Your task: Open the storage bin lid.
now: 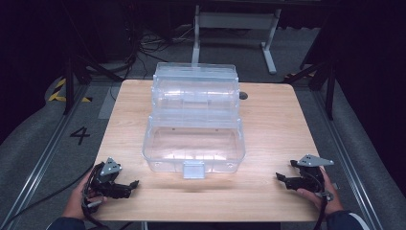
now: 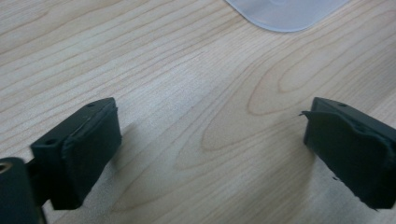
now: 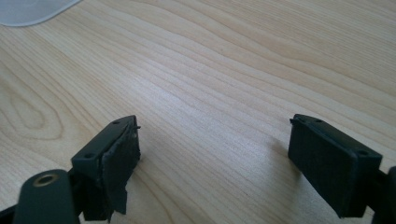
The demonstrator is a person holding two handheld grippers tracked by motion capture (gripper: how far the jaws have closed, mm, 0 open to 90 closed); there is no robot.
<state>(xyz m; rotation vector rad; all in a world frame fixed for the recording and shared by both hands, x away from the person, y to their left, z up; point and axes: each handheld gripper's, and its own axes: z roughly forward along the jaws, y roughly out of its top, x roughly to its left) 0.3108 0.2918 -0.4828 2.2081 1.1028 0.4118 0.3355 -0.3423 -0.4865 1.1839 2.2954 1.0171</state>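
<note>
A clear plastic box (image 1: 194,143) with its lid swung up at the back stands in the middle of the wooden table (image 1: 277,124). A small latch tab (image 1: 194,169) hangs at its front edge. My left gripper (image 1: 133,186) rests near the front left corner of the table, open, with bare wood between its jaws. In the left gripper view the left gripper (image 2: 210,144) faces a corner of the box (image 2: 285,14). My right gripper (image 1: 280,178) lies near the front right corner, open and empty. In the right gripper view the right gripper (image 3: 215,163) faces a box corner (image 3: 28,11).
A small dark round object (image 1: 243,95) lies on the table to the right of the box lid. Behind the table stand a white table frame (image 1: 234,28) and tangled cables (image 1: 143,43) on the floor. A black "4" (image 1: 80,135) marks the floor at left.
</note>
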